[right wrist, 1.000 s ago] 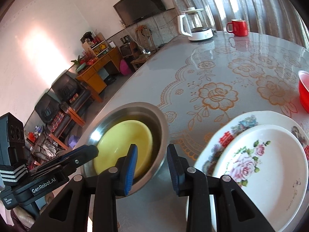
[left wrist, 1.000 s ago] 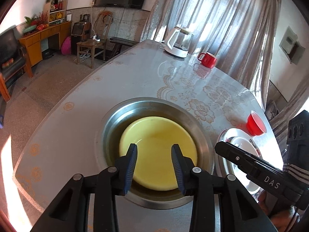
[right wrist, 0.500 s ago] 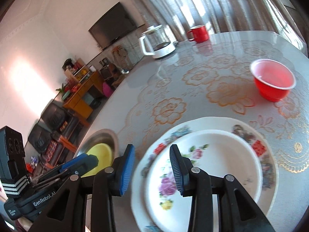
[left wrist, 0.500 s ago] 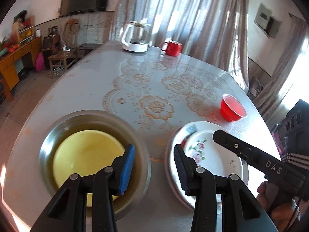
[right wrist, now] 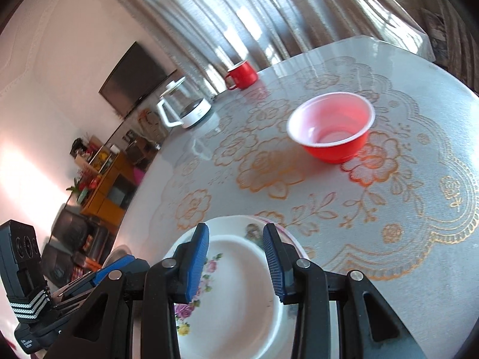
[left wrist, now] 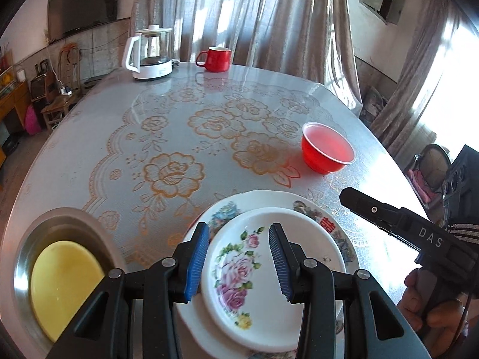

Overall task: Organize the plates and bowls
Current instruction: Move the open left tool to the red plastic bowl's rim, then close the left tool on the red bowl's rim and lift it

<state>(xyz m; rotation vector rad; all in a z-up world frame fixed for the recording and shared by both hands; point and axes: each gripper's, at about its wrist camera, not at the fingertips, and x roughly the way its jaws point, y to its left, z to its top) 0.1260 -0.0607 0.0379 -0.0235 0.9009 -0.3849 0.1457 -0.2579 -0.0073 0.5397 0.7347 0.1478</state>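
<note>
A small white plate with pink roses (left wrist: pixel 245 308) lies stacked on a larger floral plate (left wrist: pixel 317 221) at the near edge of the table. My left gripper (left wrist: pixel 238 232) hovers above this stack, its blue pads open with nothing between them. A steel basin (left wrist: pixel 60 214) at the lower left holds a yellow plate (left wrist: pixel 60 284). A red bowl (left wrist: pixel 327 151) stands upright beyond the plates. In the right wrist view my right gripper (right wrist: pixel 235 230) is open and empty above the same small plate (right wrist: pixel 239 299) and the large plate (right wrist: pixel 254 230), facing the red bowl (right wrist: pixel 332 125).
A white kettle (left wrist: pixel 151 53) and a red mug (left wrist: pixel 217 58) stand at the table's far edge, in front of curtains. A flowered cloth (left wrist: pixel 173 173) covers the table. A hand (left wrist: pixel 425 299) holds the right tool at the lower right. Wooden furniture stands on the left.
Both grippers have swung to the right, from over the steel basin with the yellow plate to over the stacked floral plates. Their jaws stand a little wider. The red bowl now sits nearer the middle.
</note>
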